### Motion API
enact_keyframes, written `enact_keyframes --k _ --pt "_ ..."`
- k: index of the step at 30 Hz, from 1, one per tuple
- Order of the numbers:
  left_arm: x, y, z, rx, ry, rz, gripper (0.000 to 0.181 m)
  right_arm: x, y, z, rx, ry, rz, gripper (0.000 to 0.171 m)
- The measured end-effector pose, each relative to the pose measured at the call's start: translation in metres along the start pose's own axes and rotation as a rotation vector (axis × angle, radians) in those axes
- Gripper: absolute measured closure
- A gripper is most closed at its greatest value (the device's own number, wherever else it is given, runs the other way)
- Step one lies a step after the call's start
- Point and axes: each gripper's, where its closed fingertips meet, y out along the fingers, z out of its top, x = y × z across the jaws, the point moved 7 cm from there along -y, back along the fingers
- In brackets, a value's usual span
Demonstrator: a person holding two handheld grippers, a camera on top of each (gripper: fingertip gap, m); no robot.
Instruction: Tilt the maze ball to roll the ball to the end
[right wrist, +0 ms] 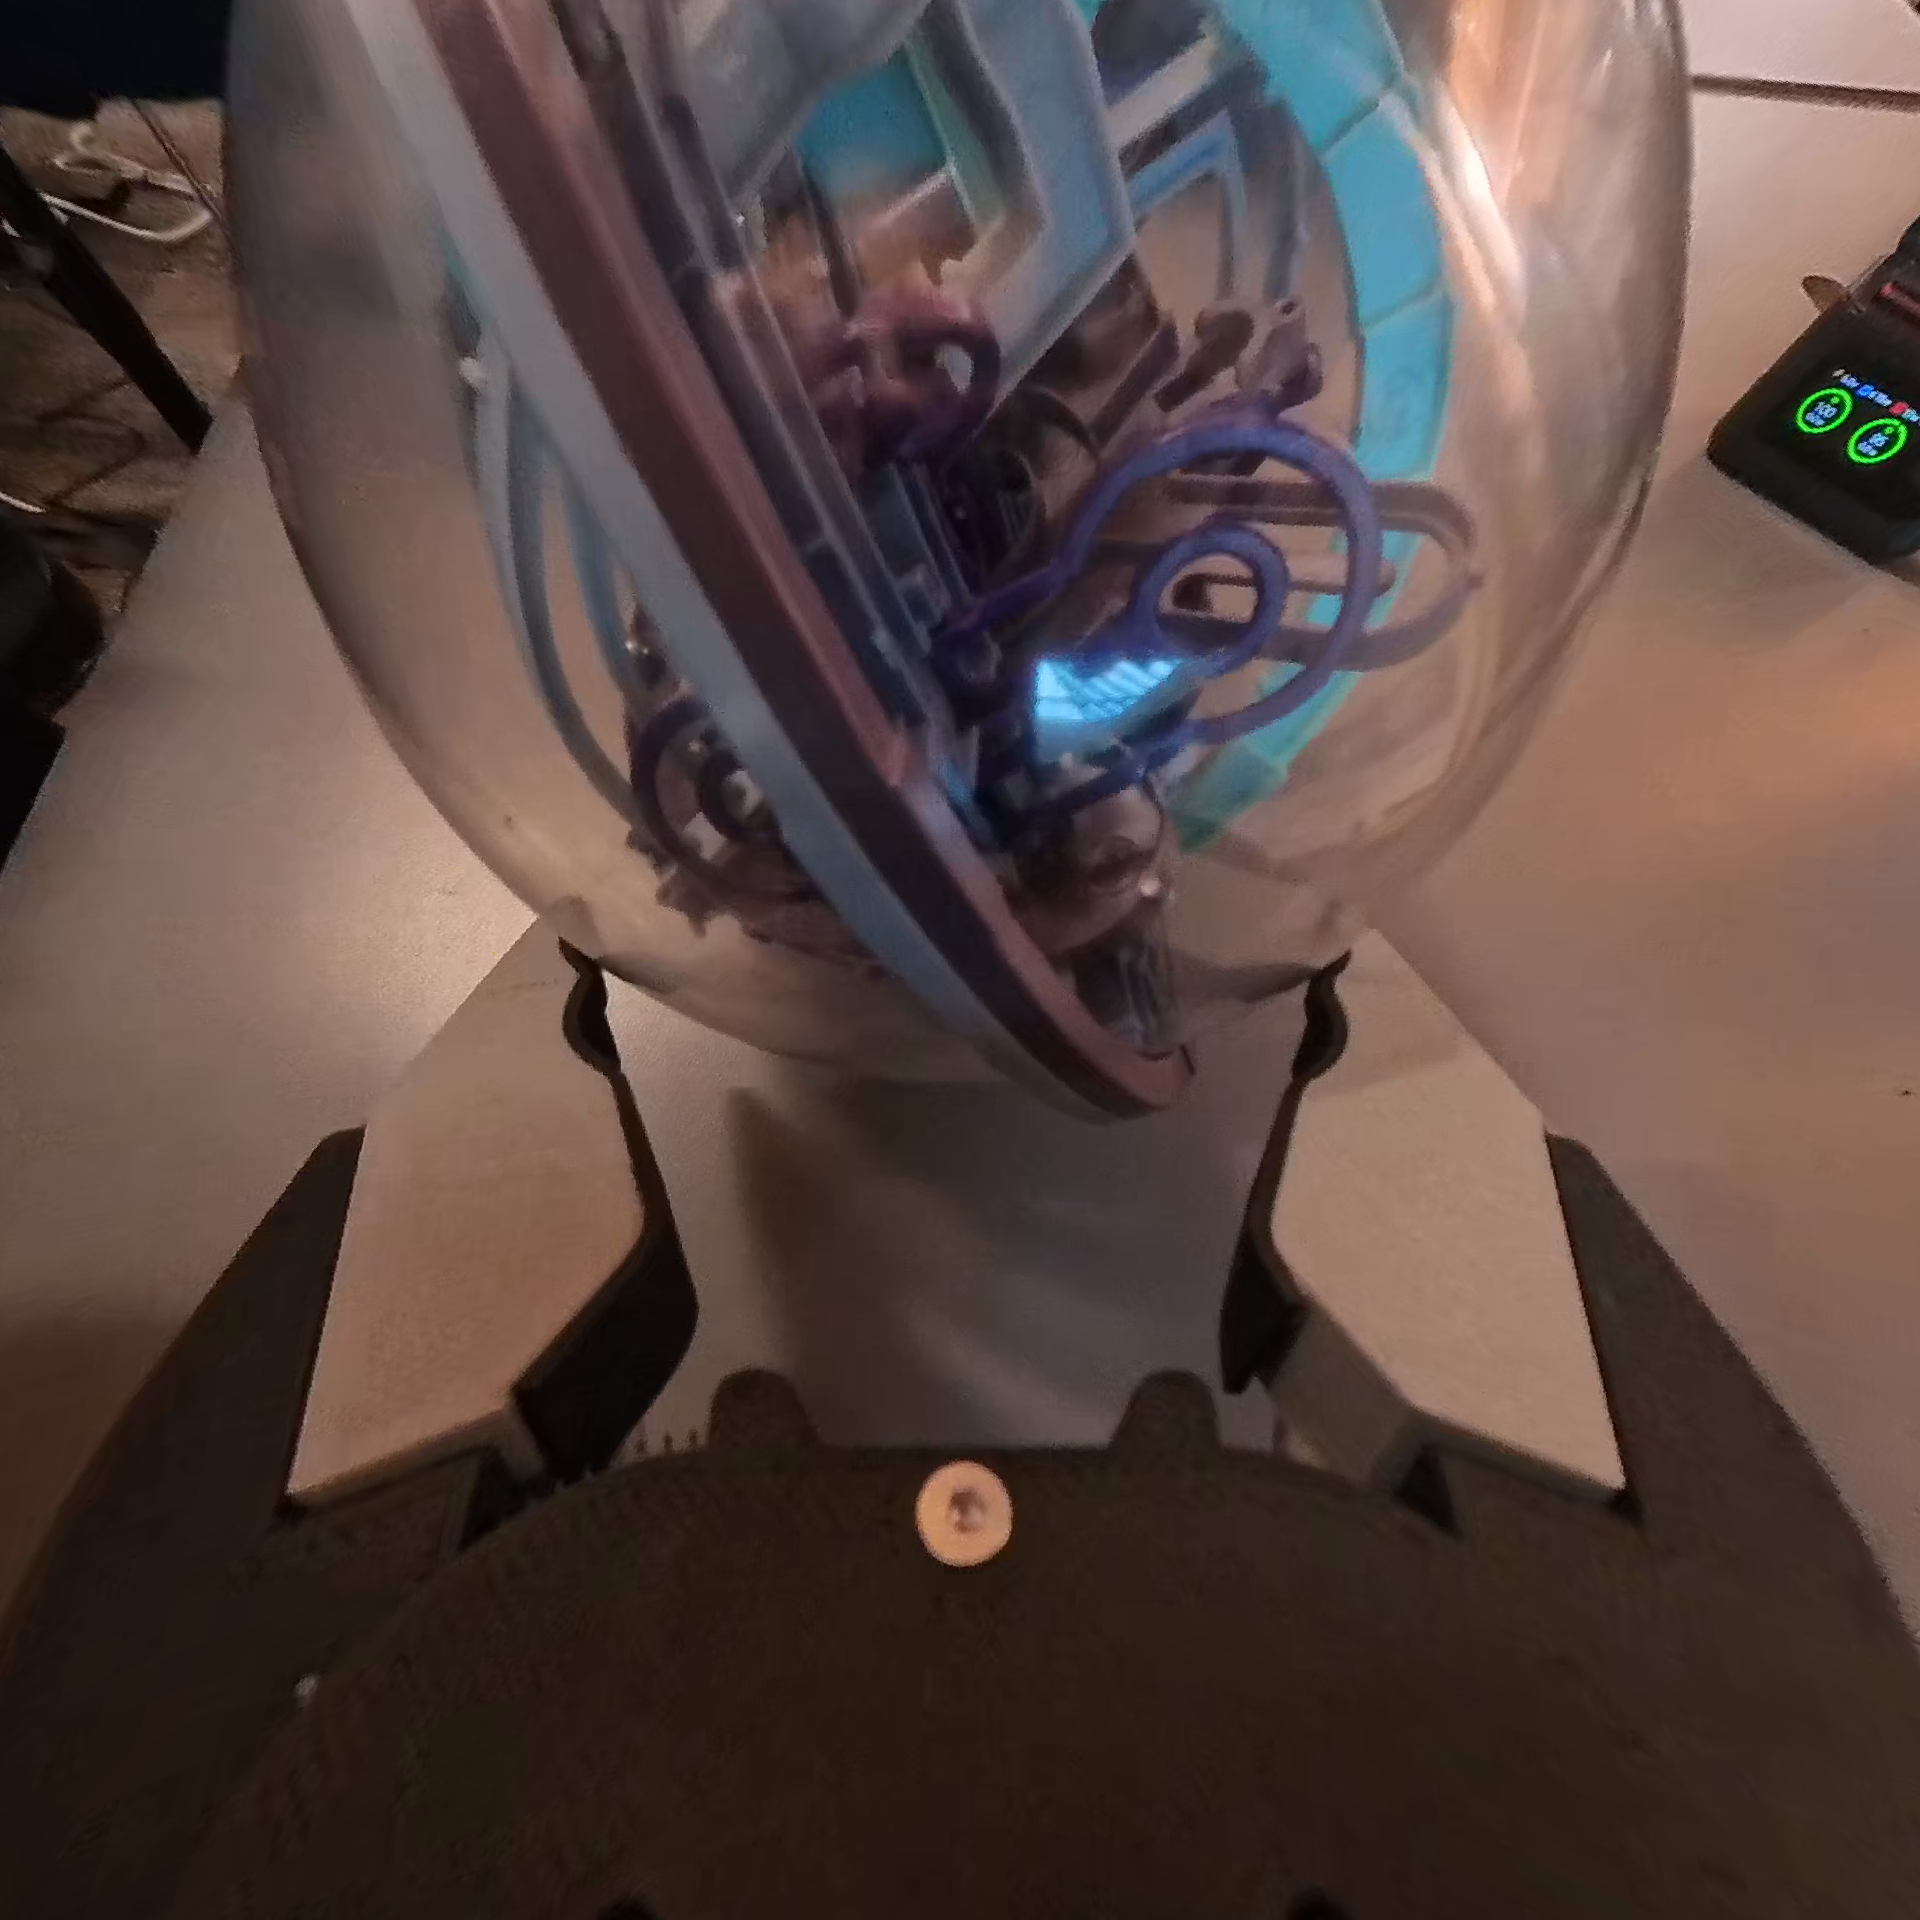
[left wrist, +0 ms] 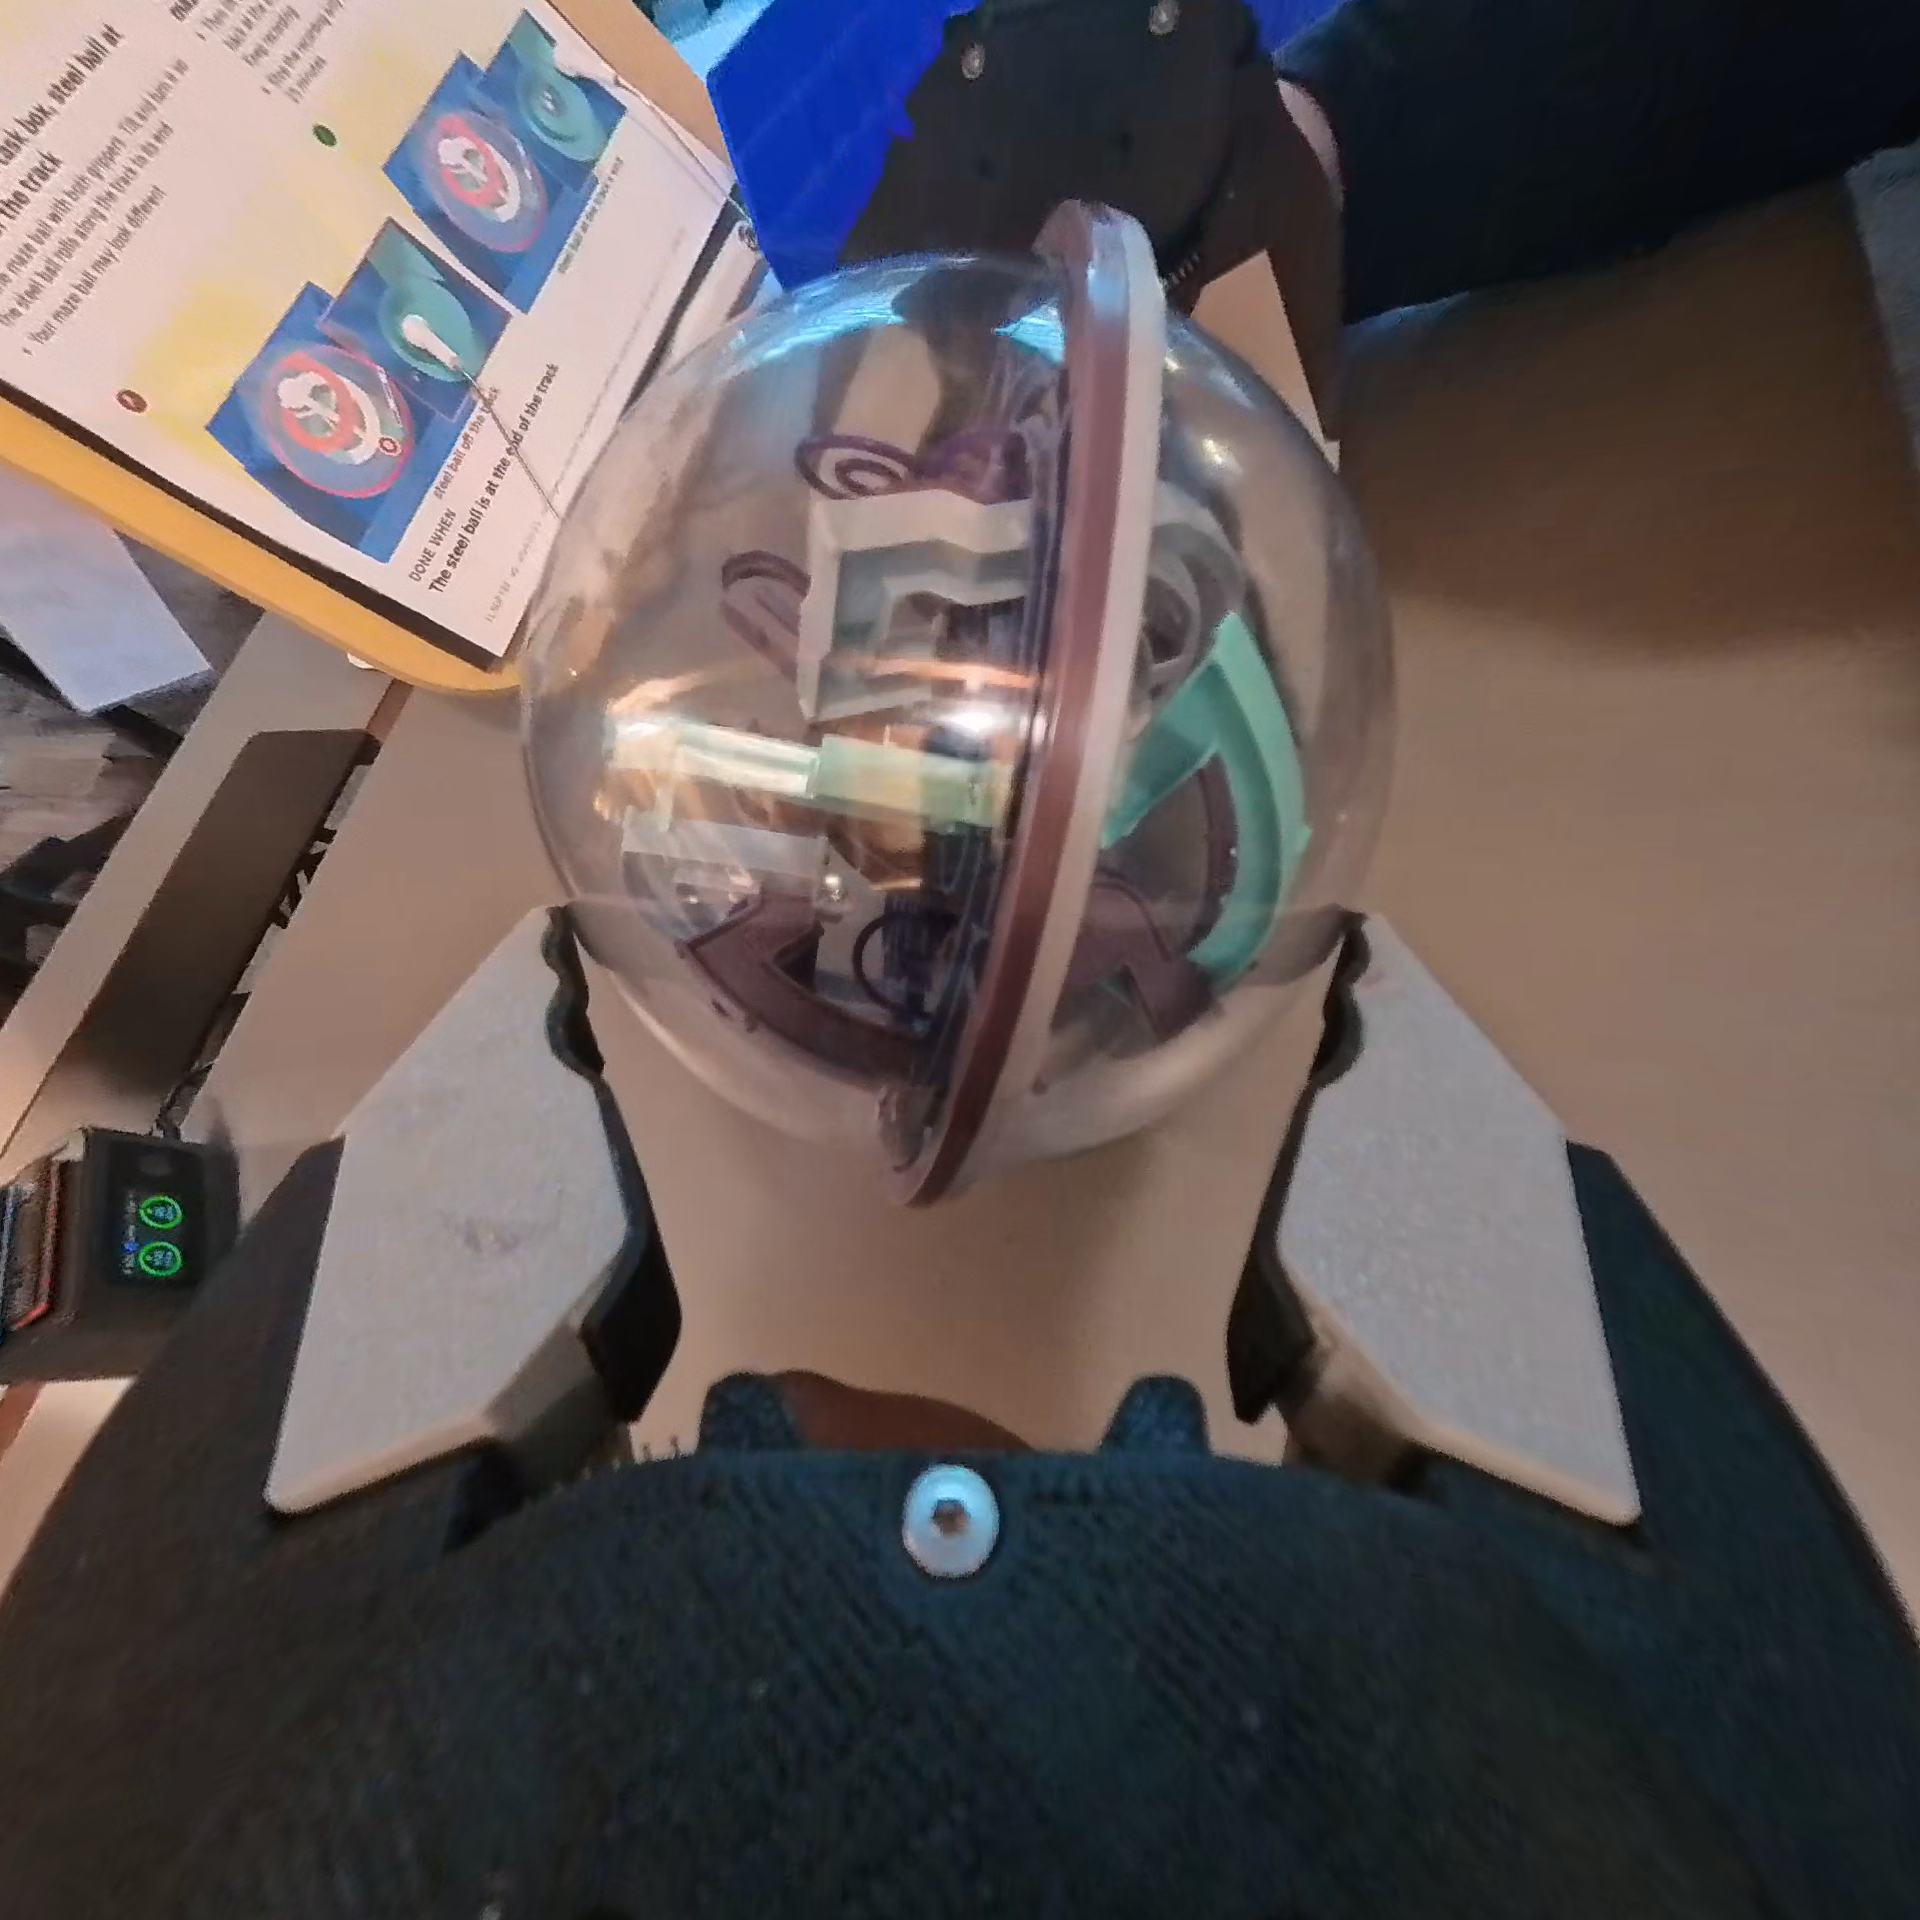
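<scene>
The maze ball (left wrist: pixel 956 675) is a clear sphere with a maroon rim around its middle and purple, grey and teal tracks inside. It is held above the beige table (left wrist: pixel 1621 748), with the rim tilted. My left gripper (left wrist: pixel 956 935) grips its near lower side, both fingertips pressed on the shell. My right gripper (right wrist: pixel 956 977) grips the ball (right wrist: pixel 935 468) the same way from the opposite side, and its black body shows behind the ball in the left wrist view (left wrist: pixel 1091 125). I cannot make out the steel ball for sure.
A printed instruction sheet on a yellow board (left wrist: pixel 343 260) lies at the far left. A black device with green rings on its screen (left wrist: pixel 145 1236) sits at the table's left edge and shows in the right wrist view (right wrist: pixel 1849 447). A blue box (left wrist: pixel 831 114) and a dark sleeve (left wrist: pixel 1610 135) lie behind.
</scene>
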Motion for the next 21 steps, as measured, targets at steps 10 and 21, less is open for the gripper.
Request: enact_keyframes --k 10,21 --pt "0.0 -0.001 0.007 -0.007 -0.037 -0.031 0.043 -0.004 0.003 -0.002 0.018 0.058 0.051 0.041" --pt "-0.002 0.0 0.016 -0.095 -0.074 -0.067 0.042 -0.006 0.011 -0.006 0.035 0.122 0.111 0.041"
